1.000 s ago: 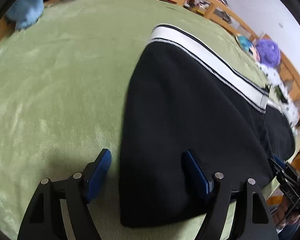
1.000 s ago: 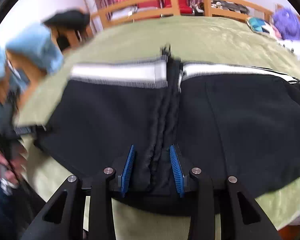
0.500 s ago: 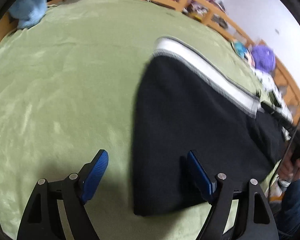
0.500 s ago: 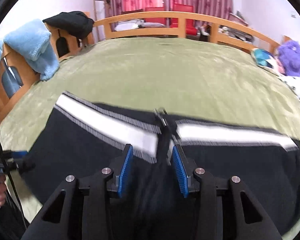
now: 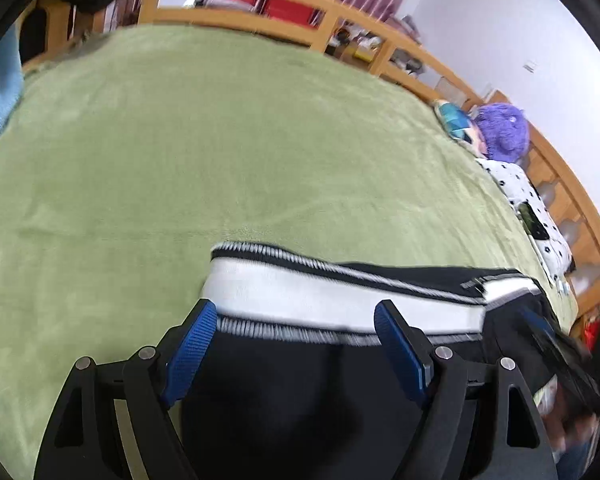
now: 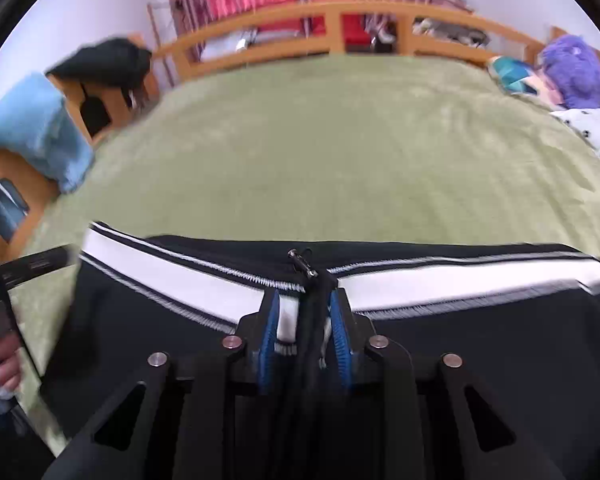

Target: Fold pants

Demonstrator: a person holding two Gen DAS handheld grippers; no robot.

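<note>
On the green bed (image 5: 220,152), we are working the black pants (image 5: 300,392) with both grippers. Compared with a second ago, the white waistband (image 5: 320,294) is now lying straight across the left wrist view, right at the blue pads, where earlier it was running away toward the far right. In the right wrist view the bunched middle seam was filling the frame between the fingers a second ago; now the waistband (image 6: 460,276) is sitting at the fingertips and far more bed (image 6: 340,140) is showing.

Our left gripper (image 5: 296,344) is holding its fingers spread wide over the fabric, gripping nothing. Our right gripper (image 6: 305,332) is pinching the pants (image 6: 480,360) at the centre of the waistband.

Only the right wrist view is showing the drawstring tip (image 6: 302,262) and a blue towel (image 6: 36,128) draped on the wooden frame. Only the left view is showing the waistband's end.
</note>
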